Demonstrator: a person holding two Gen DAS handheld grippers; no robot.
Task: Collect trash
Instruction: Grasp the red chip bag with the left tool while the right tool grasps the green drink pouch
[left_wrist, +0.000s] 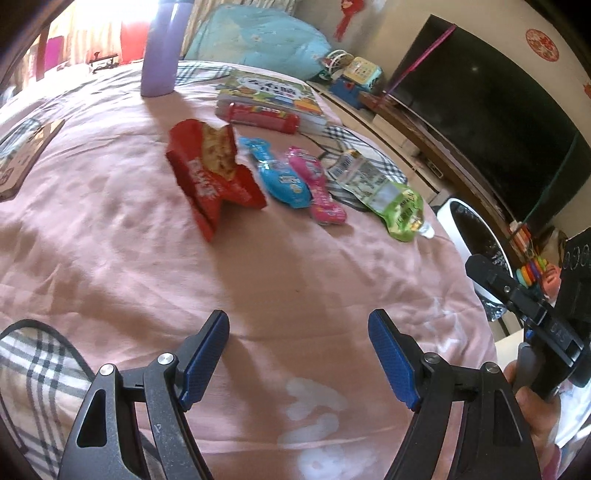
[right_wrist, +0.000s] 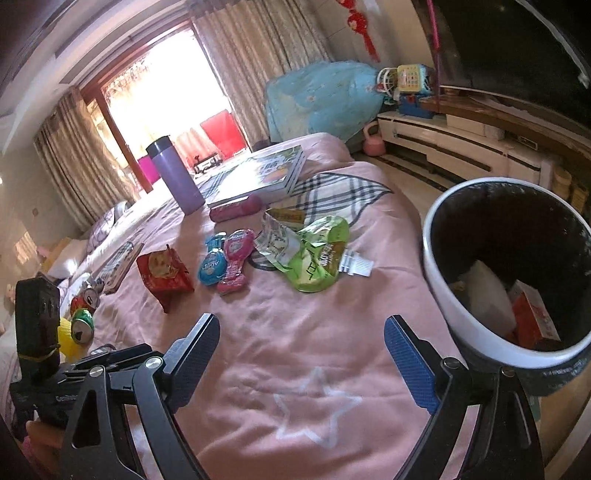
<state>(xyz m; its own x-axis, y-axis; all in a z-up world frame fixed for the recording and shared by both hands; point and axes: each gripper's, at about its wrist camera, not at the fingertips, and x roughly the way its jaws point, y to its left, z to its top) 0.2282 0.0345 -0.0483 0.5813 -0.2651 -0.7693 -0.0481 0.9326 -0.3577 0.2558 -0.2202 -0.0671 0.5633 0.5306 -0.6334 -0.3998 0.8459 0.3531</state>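
On the pink bedspread (left_wrist: 129, 240) lie a torn red snack wrapper (left_wrist: 210, 173) (right_wrist: 164, 273), a blue pouch (left_wrist: 280, 177) (right_wrist: 212, 264), a pink pouch (left_wrist: 319, 190) (right_wrist: 236, 260) and a green drink pouch (left_wrist: 391, 199) (right_wrist: 314, 254). My left gripper (left_wrist: 297, 332) hovers open over bare sheet, well short of the wrappers. My right gripper (right_wrist: 301, 336) is open too, with nothing between its fingers. A white bin with a black liner (right_wrist: 461, 314) (left_wrist: 448, 218) stands at the bed's right edge and holds some trash.
A purple tumbler (right_wrist: 177, 177) (left_wrist: 162, 48), a picture book (right_wrist: 258, 173) (left_wrist: 273, 96) and a red tube (left_wrist: 264, 116) (right_wrist: 236, 210) sit farther back. Crushed cans (right_wrist: 83, 310) lie at the left. A TV (left_wrist: 498, 122) and low cabinet (right_wrist: 461, 144) line the right wall.
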